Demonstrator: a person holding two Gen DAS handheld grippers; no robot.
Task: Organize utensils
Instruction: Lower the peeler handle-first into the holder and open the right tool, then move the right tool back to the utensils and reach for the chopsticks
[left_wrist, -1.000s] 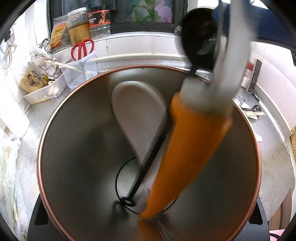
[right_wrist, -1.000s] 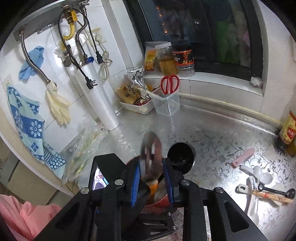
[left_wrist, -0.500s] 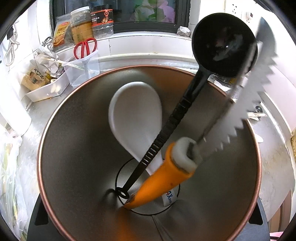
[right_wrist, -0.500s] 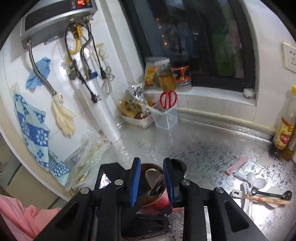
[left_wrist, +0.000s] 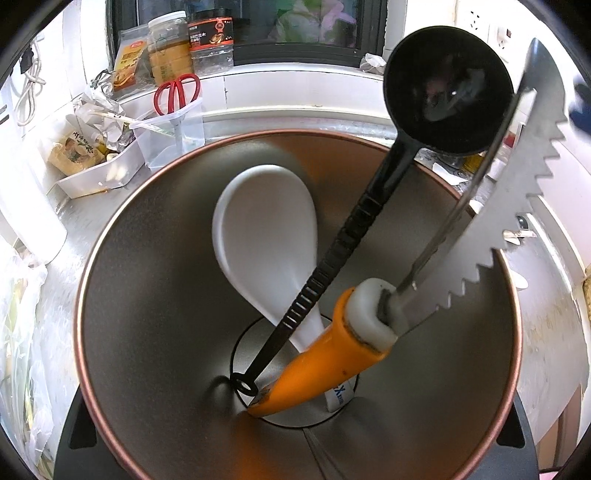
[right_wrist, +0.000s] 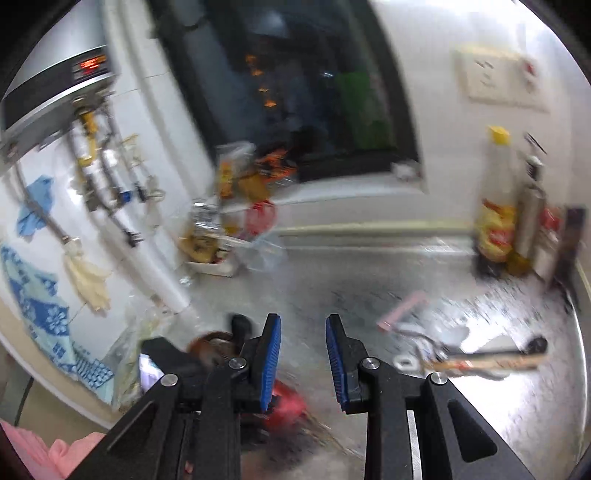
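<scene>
Steel counter (right_wrist: 369, 280) with an etched pattern, tiled wall and dark window (right_wrist: 295, 92) behind.

Right gripper (right_wrist: 303, 360): blue pads apart, nothing between them. It hangs over bare counter. The copper-rimmed cup (right_wrist: 212, 345) sits low and to its left, partly behind the left finger. Loose utensils (right_wrist: 480, 360) lie well off to its right, with a pink-handled piece (right_wrist: 402, 312) nearer. Whole view is motion-blurred.

Left wrist view looks straight down into the cup (left_wrist: 110, 258): white spoon (left_wrist: 266, 236), black ladle (left_wrist: 447, 92) and orange-handled serrated knife (left_wrist: 325, 365), handles down, heads leaning over the rim. Left gripper's fingers are out of sight here; the cup fills the frame, so a hold on it is likely but I cannot tell. The right view shows none of the cup's contents clearly.

A second ago the knife was still sliding in, between the right pads; now it rests in the cup and the right gripper has swung away rightward.
</scene>
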